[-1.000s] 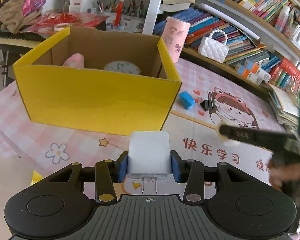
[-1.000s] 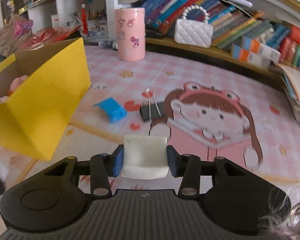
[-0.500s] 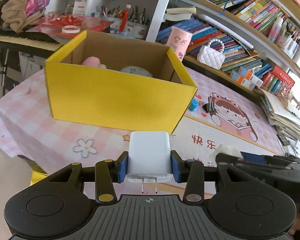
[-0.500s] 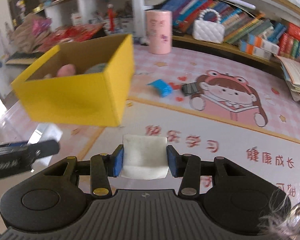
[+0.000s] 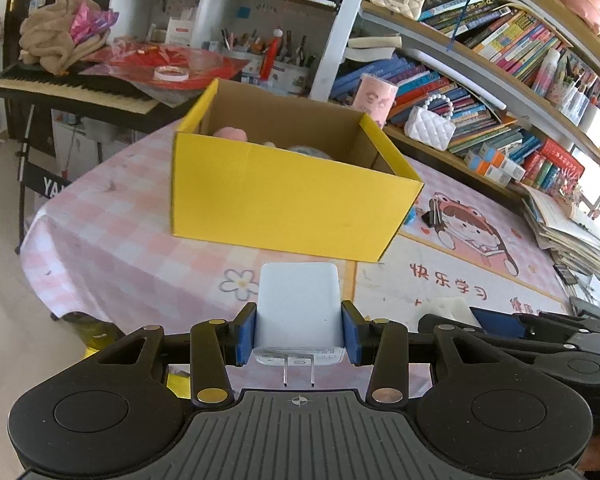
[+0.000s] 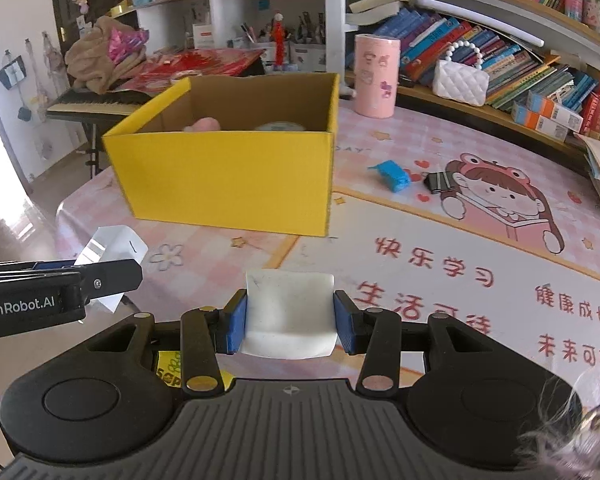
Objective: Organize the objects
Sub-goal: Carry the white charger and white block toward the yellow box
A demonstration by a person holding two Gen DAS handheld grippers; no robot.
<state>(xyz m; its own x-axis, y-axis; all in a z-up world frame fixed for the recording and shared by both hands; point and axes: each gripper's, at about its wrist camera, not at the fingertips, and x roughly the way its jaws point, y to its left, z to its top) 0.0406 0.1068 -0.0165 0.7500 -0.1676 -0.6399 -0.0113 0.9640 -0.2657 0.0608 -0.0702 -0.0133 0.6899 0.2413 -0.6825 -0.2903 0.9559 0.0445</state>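
Observation:
My left gripper (image 5: 299,332) is shut on a white plug charger (image 5: 298,306), prongs toward the camera, held above the table's near edge in front of the yellow cardboard box (image 5: 284,204). My right gripper (image 6: 288,326) is shut on a white eraser (image 6: 289,312), held to the right of the left gripper, also short of the box (image 6: 228,176). The box is open and holds a pink object (image 6: 204,124) and a round tin (image 6: 280,127). The left gripper with the charger (image 6: 112,252) shows at the left of the right wrist view.
A blue eraser (image 6: 392,174) and a black binder clip (image 6: 440,181) lie on the cartoon mat right of the box. A pink cylinder (image 6: 376,76) and a white handbag (image 6: 462,80) stand at the back by bookshelves. A book stack (image 5: 568,228) sits at right. A keyboard (image 5: 68,90) stands left.
Both grippers have pulled back and up from the table, each keeping its object; the box now looks smaller and farther. The right gripper has swung left to face the box.

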